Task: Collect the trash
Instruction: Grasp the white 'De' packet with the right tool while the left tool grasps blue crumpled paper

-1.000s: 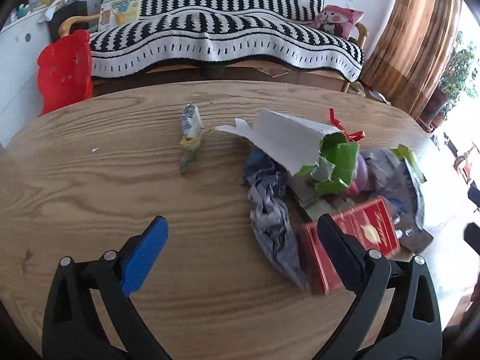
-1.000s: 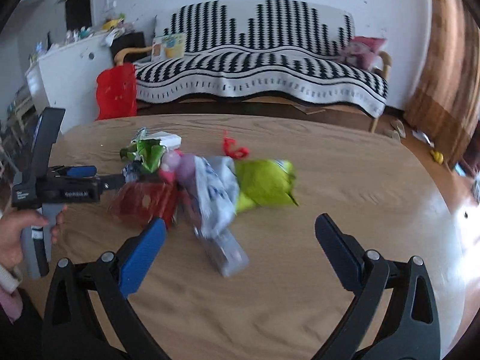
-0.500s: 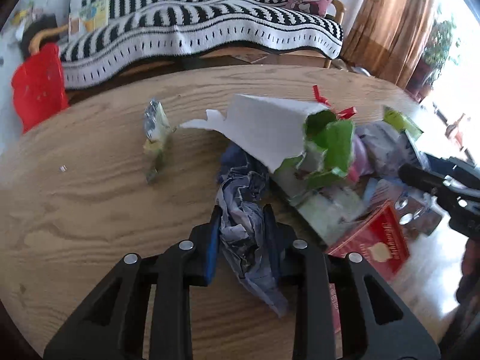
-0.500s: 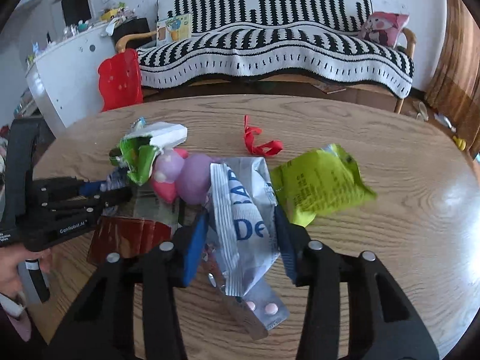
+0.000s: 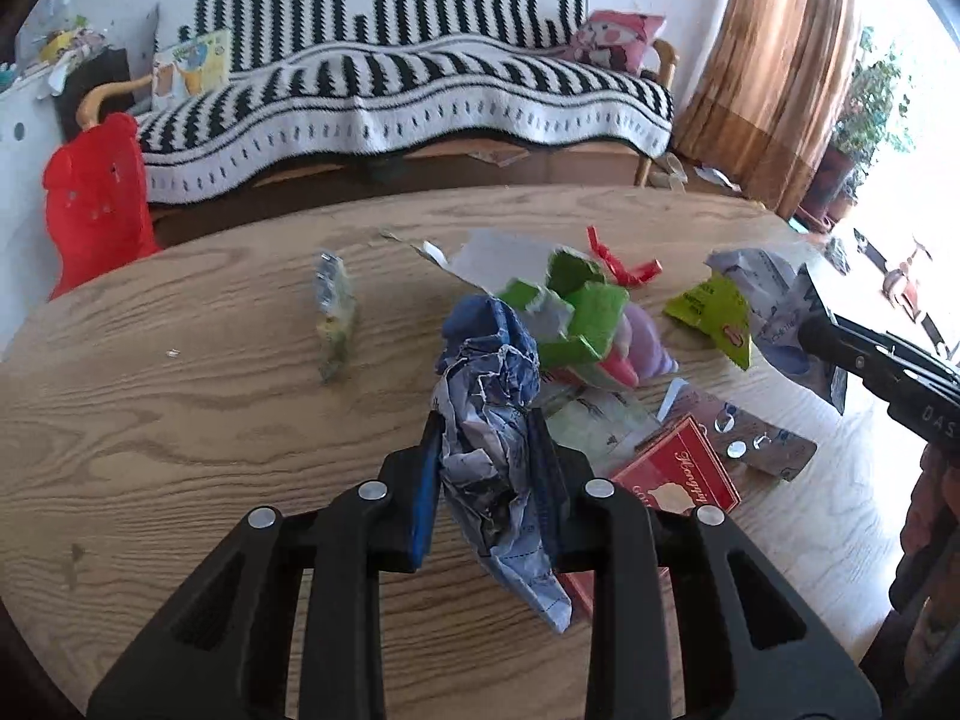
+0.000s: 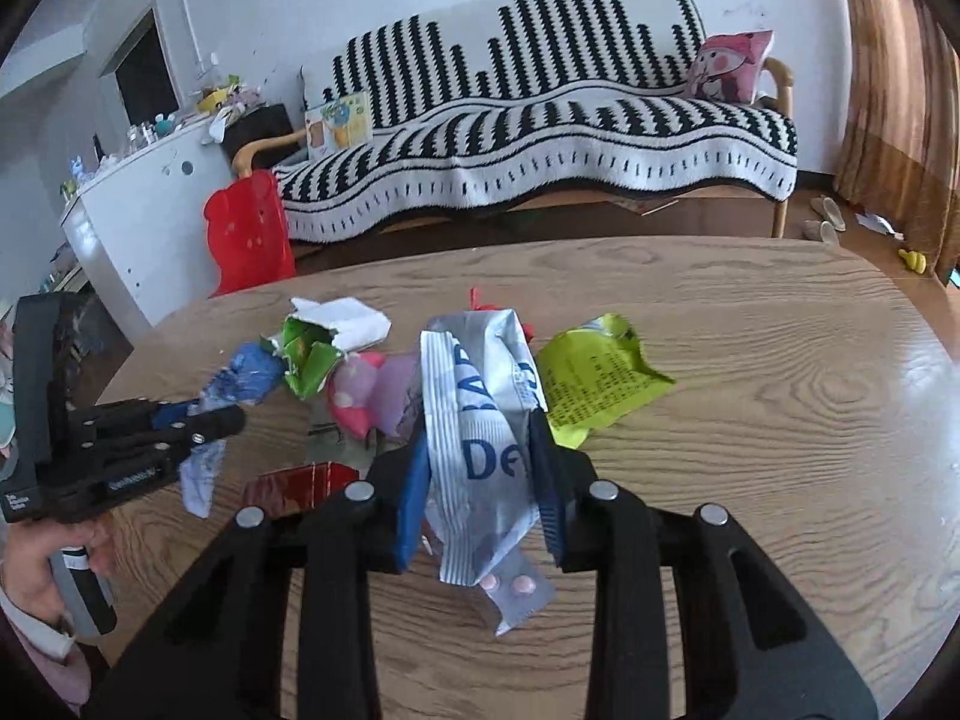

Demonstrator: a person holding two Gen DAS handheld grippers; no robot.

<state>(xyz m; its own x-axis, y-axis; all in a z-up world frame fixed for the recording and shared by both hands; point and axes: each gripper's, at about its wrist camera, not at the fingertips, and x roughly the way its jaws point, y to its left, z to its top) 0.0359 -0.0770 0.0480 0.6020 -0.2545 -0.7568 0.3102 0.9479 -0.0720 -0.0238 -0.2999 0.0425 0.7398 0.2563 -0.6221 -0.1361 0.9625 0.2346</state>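
Crumpled blue-grey paper [image 5: 489,420] clamped in left tongs [image 5: 486,468]; silver-blue wrapper [image 6: 477,420] clamped in right tongs [image 6: 480,480]. Red box [image 5: 681,477], green carton [image 5: 576,312] lie on worktop [image 5: 180,420].

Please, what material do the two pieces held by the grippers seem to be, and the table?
Crumpled blue-white wad: likely matte printed paper, with sharp creases and torn edges. Silver-blue wrapper: probably glossy foil or plastic film, with sheen and soft folds. Table: wood or wood-look veneer, with visible grain and slight gloss.
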